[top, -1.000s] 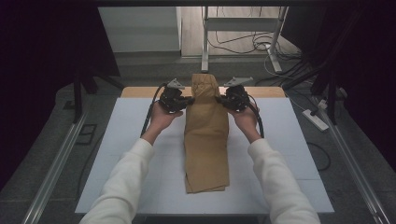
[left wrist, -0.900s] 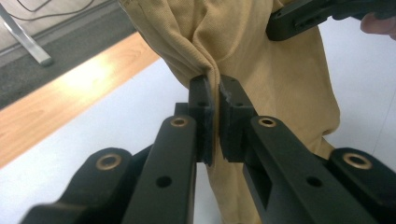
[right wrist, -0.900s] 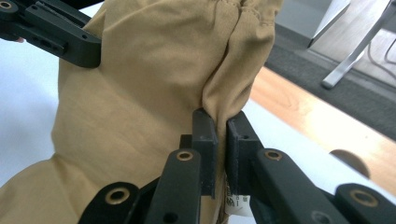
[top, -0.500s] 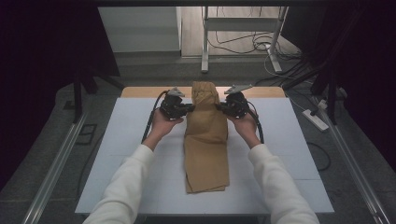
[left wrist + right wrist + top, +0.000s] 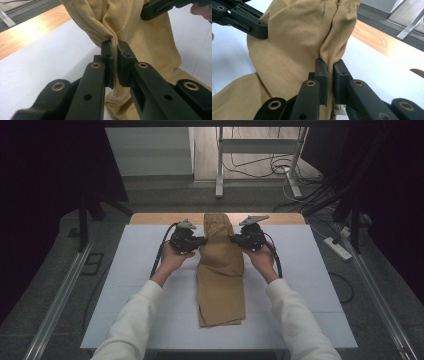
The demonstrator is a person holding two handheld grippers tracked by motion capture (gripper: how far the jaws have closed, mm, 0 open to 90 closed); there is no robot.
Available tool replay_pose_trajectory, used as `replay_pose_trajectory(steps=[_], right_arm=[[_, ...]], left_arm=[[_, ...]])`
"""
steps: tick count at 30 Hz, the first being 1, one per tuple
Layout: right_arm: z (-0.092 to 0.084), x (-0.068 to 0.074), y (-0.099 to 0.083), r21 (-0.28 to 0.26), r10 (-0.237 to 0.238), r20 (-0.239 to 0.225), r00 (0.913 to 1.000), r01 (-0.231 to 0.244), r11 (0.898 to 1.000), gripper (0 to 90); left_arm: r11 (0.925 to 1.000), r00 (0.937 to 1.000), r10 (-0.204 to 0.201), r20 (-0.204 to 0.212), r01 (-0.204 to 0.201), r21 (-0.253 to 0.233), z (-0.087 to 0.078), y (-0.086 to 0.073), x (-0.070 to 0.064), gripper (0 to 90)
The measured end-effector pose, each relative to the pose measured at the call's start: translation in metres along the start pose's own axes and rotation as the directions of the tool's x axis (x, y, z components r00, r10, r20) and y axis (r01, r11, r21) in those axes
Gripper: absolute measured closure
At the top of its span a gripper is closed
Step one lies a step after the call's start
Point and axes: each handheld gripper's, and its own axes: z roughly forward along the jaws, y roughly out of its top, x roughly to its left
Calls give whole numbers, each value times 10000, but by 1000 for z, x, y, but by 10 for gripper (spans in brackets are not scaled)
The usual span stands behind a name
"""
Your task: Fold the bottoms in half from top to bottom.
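Observation:
A tan pair of trousers (image 5: 220, 280) lies lengthwise on the white table (image 5: 125, 285), its far end lifted into a hump (image 5: 218, 227). My left gripper (image 5: 202, 241) is shut on the cloth's left edge; in the left gripper view its jaws pinch a fold of tan fabric (image 5: 110, 41). My right gripper (image 5: 234, 239) is shut on the right edge, and the right gripper view shows a gathered fold (image 5: 332, 53) clamped between its jaws, with a small white label (image 5: 338, 108) hanging below. Each gripper view also shows the opposite gripper pressed on the cloth's far side.
A bare wooden strip (image 5: 155, 218) runs along the table's far edge. Beyond it stand a metal frame (image 5: 260, 155) and loose cables (image 5: 280, 167) on the floor. A power strip (image 5: 339, 249) lies off the right side. Metal rails (image 5: 60, 295) flank the table.
Both hands have sunk a little toward the table with the raised end of the trousers still held between them. The grips look the same.

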Motion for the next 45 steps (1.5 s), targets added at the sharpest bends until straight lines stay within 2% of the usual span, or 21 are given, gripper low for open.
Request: replay_pose_trajectory(steps=[5,17,27,45], right_arm=[[-2,4,-5,-4,66,-129,9999,-66,10000,835],[-1,9,-15,149,115,-366,9993,-110,9998,835],[-4,15,-21,199,-4,-557,9984,15,9998,833],[-8,27,-32,310,60,-872,9962,-33,9995,833]], left_arm=[[10000,10000,77,62,-77,-1,-2,-6,-4,842],[10000,9996,-21,273,19,70,-2,-17,-8,842],[9999,9992,-45,406,41,93,-4,-26,-13,840],[9996,9986,-22,533,8,272,-6,-42,-21,839]])
